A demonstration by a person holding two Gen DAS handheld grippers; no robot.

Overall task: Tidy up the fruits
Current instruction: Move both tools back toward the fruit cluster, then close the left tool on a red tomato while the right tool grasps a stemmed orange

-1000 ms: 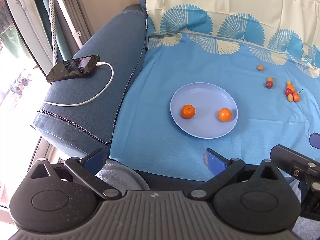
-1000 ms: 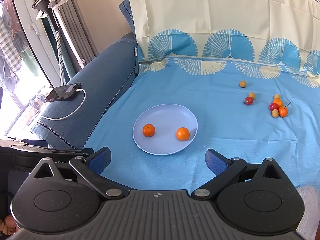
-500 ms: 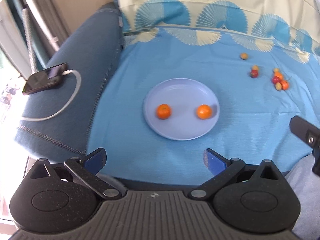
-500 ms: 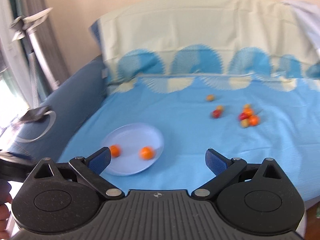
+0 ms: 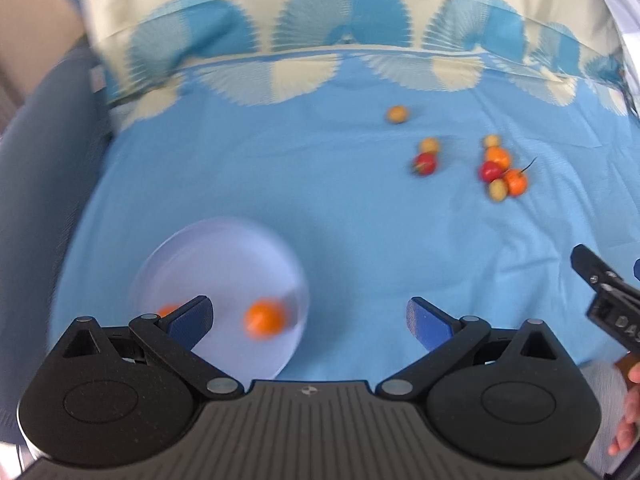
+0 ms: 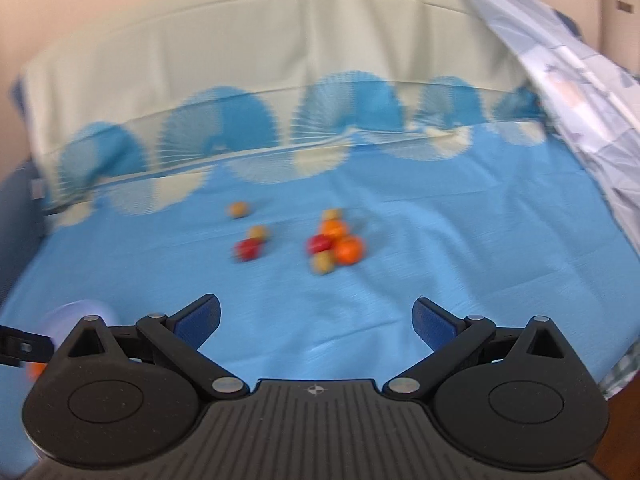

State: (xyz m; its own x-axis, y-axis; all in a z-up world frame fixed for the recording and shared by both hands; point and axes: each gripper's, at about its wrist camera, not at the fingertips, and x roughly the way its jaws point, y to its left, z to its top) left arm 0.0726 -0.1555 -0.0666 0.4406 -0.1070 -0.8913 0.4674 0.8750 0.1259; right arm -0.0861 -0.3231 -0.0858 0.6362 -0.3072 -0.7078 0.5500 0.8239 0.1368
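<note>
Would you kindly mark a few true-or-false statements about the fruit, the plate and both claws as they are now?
1. The plate holds two oranges. True.
2. The left claw grips an orange. False: it is open and empty.
3. Loose fruits lie on the blue cloth. True.
4. The right claw is shut. False: it is open.
5. All loose fruits are red. False: some are orange or yellowish.

Both wrist views face forward, sharing the scattered fruits (image 5: 500, 172) (image 6: 332, 244).
</note>
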